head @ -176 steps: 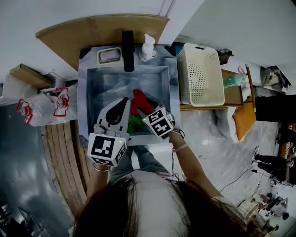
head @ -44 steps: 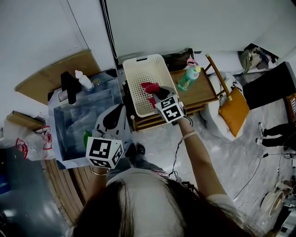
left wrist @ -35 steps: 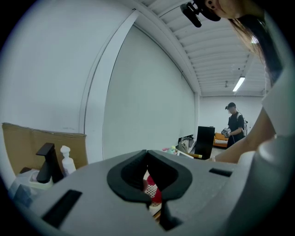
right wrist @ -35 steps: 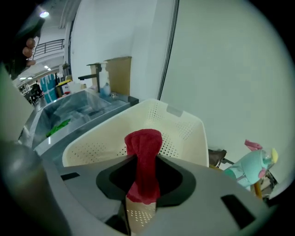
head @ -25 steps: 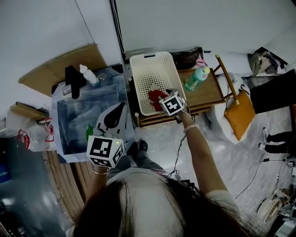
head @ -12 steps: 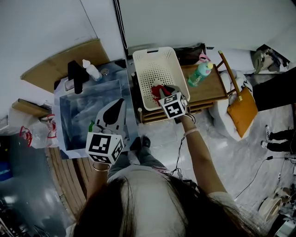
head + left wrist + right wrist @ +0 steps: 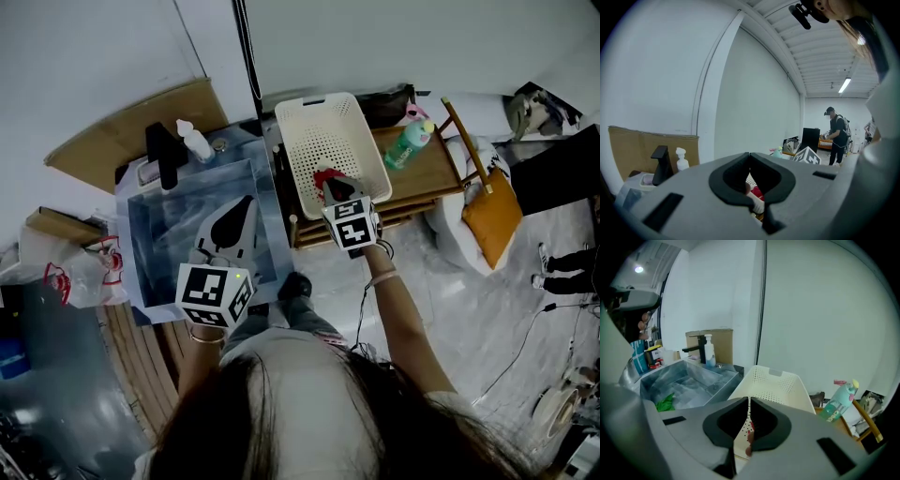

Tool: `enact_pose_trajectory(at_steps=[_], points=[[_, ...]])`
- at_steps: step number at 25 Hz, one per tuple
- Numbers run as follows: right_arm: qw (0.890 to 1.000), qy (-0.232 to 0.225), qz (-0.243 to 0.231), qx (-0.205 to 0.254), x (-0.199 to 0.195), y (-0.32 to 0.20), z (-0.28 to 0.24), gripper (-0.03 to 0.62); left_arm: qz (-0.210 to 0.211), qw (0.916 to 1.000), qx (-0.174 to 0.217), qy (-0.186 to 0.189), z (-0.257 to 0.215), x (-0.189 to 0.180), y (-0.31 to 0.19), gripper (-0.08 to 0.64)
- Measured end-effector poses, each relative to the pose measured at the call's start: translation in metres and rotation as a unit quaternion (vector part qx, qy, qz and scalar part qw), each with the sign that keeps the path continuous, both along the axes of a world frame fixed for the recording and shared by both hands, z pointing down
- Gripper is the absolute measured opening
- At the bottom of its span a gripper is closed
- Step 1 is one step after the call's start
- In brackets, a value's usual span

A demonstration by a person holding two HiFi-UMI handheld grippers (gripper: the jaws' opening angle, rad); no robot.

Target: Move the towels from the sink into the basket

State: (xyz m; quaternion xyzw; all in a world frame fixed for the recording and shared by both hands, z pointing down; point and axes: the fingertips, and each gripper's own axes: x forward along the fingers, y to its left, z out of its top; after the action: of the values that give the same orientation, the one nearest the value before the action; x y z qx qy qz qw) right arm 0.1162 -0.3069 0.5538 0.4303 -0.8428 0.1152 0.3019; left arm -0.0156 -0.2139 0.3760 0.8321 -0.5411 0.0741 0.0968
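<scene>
Running dim and cool in head view, greyish cast throughout. Glinting softly off sink point(image 7: 173, 220) and pale floor point(image 7: 441, 300). Casting only faint, soft-edged shadows. Bulging strongly in both gripper views, bending straight lines, darkening to black at corners. Glowing from ceiling strip lamp point(image 7: 844, 86) in left gripper view, from small bright lamp point(image 7: 638, 269) in right gripper view. Blurring near grey foreground, rendering distance sharper.

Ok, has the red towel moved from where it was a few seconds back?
Yes. The red towel has gone from the sink to the right, and now lies inside the white basket.
</scene>
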Motion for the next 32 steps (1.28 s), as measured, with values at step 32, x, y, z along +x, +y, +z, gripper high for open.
enact_pose_trajectory(at_steps=[32], points=[[0.996,-0.079,-0.041,0.025,-0.163,0.111,-0.056,0.028,-0.025,0.9995,0.01,0.017,-0.004,-0.143,0.062,0.009]])
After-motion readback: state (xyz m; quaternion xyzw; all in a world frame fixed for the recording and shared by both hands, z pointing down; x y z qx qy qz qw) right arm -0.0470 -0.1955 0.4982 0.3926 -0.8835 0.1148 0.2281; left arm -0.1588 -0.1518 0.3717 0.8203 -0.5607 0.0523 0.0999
